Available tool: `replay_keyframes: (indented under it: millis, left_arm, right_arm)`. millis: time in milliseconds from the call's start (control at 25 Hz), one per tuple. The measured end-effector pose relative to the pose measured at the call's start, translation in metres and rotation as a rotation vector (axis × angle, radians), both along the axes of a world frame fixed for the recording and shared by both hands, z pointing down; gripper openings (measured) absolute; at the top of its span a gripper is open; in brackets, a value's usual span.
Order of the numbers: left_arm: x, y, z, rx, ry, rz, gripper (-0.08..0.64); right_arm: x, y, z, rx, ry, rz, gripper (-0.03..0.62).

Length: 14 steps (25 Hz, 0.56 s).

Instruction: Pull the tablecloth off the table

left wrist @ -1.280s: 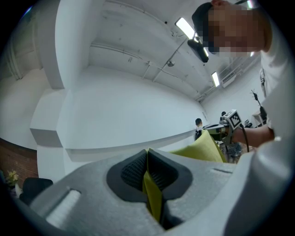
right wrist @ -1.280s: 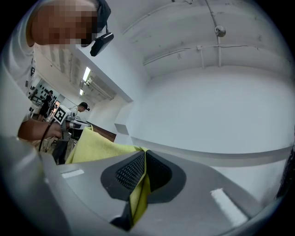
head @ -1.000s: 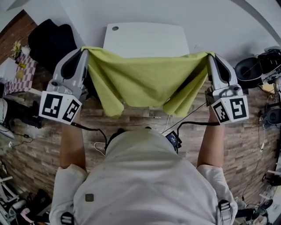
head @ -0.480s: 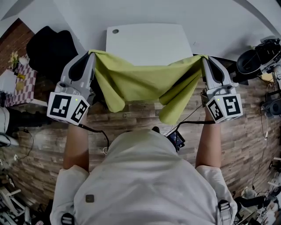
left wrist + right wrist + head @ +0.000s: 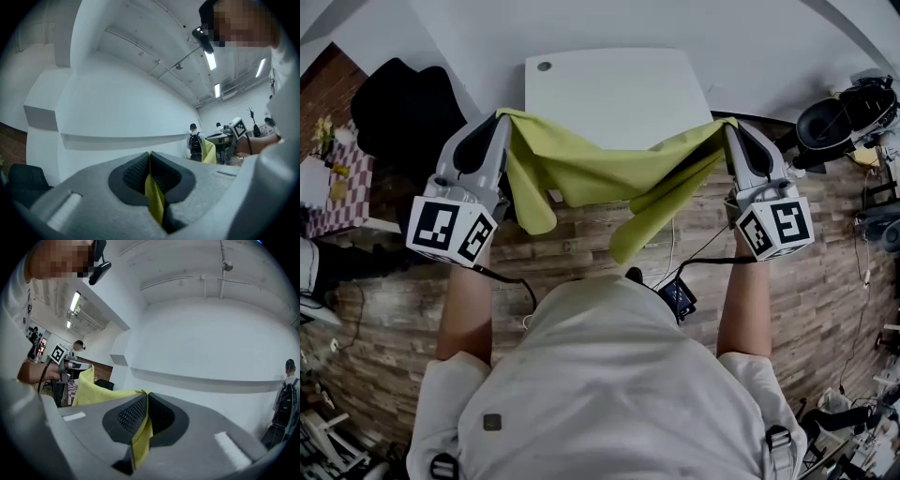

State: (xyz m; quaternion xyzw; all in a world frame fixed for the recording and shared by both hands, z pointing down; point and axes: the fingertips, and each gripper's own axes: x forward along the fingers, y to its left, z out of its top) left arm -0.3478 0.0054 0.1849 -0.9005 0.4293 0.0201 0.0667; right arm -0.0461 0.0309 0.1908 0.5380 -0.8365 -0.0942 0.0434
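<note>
A yellow-green tablecloth [image 5: 600,171] hangs in the air between my two grippers, sagging in the middle, with loose folds dangling toward the floor. My left gripper [image 5: 501,116] is shut on its left corner, and a strip of the cloth [image 5: 153,199] shows pinched between the dark pads. My right gripper [image 5: 728,123] is shut on the right corner, with the cloth [image 5: 140,439] caught between its pads too. The white table [image 5: 614,92] stands bare beyond the cloth, a small round hole near its far left corner.
The floor [image 5: 581,253] is wood plank. A black chair [image 5: 403,103] stands at the left beside the table. Black equipment [image 5: 839,117] sits at the right. Cables [image 5: 675,272] trail on the floor near the person's feet. A white wall rises behind the table.
Both grippers have risen and drawn a little closer together. The cloth has lifted with them and hangs shorter, and its lower folds have swung up off the view of the floor.
</note>
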Motion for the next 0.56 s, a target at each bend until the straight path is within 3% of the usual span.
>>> replay_keyframes:
  millis: [560]
  left_arm:
    - [0.003, -0.015, 0.001, 0.000, 0.004, -0.006, 0.008]
  right_arm:
    - [0.002, -0.017, -0.004, -0.005, 0.003, -0.017, 0.015]
